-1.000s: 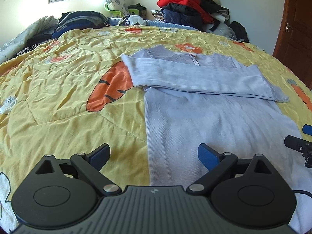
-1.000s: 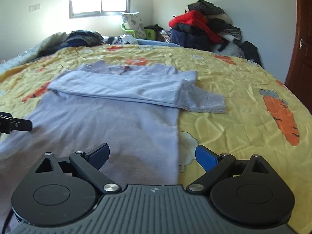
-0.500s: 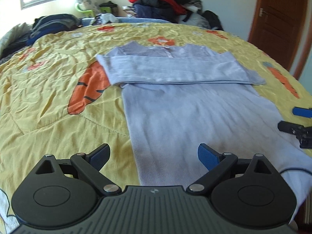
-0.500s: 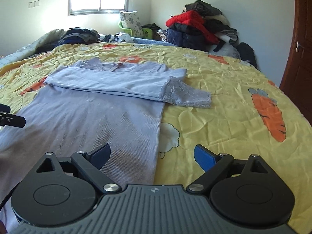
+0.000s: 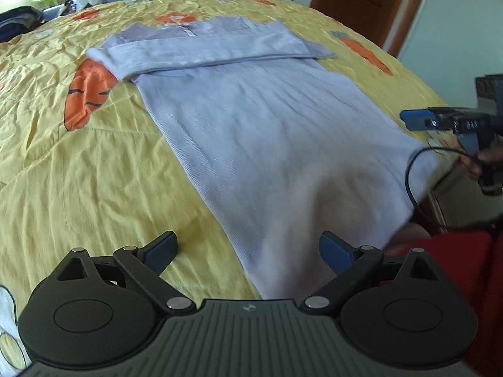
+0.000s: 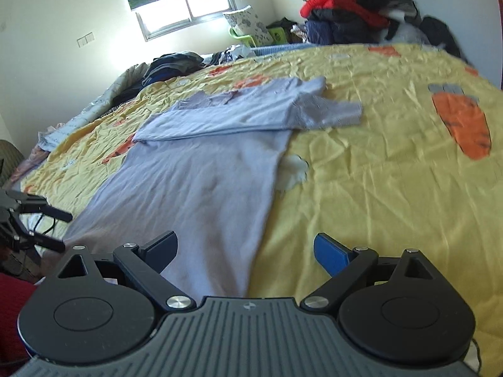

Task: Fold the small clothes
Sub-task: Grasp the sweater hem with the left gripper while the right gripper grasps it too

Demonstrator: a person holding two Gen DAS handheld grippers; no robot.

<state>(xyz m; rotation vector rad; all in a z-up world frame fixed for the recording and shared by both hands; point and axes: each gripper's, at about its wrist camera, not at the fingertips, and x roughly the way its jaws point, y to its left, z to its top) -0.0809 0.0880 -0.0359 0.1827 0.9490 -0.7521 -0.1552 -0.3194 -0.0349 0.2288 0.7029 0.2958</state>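
- My left hand-held gripper (image 5: 248, 253) has its jaws spread wide and grips nothing; it sits low at the near edge of the bed, with the left-hand hem corner of the lavender garment (image 5: 267, 132) lying between its blue pads.
- My right hand-held gripper (image 6: 245, 251) is also spread and empty, with the right-hand hem corner of the same garment (image 6: 201, 188) between its pads.
- The garment lies flat on the yellow carrot-print bedspread (image 5: 78, 172), its hem toward me and its collar at the far end.
- Both sleeves are folded across the chest in a band; one cuff pokes out past the garment's right edge onto the bedspread.
- In the left wrist view my right hand-held gripper shows at the right edge, just beside the hem corner; whether it touches the cloth I cannot tell.
- A pile of clothes (image 6: 355, 9), red and dark, is heaped against the wall beyond the bed.
- A window (image 6: 188, 9) with a lotus-print blind sits in the far wall.
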